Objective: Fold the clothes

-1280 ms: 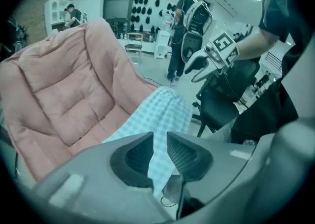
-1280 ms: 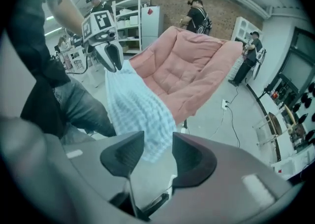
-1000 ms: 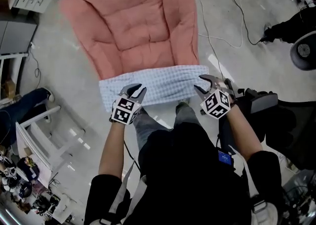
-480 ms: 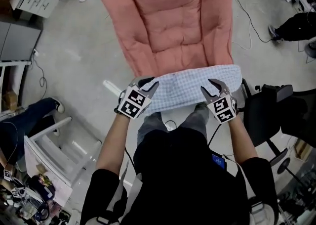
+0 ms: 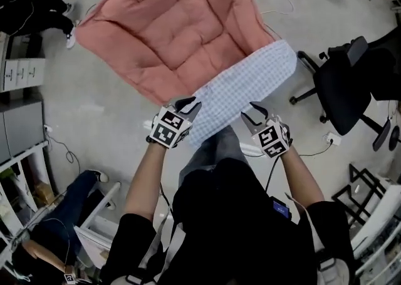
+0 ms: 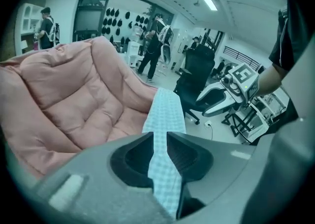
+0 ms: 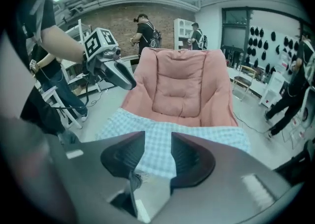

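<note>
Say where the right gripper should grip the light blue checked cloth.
Probably the near long edge of the light blue checked cloth, from the person's side: it lies flat, that edge facing the right gripper; the left gripper pinches one end.

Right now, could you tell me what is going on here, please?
A person is handling a blue checked cloth that lies along the edge of a pink padded lounger. The left tongs are shut on one end of the cloth. The right tongs stand open beside it, gripping nothing.
</note>
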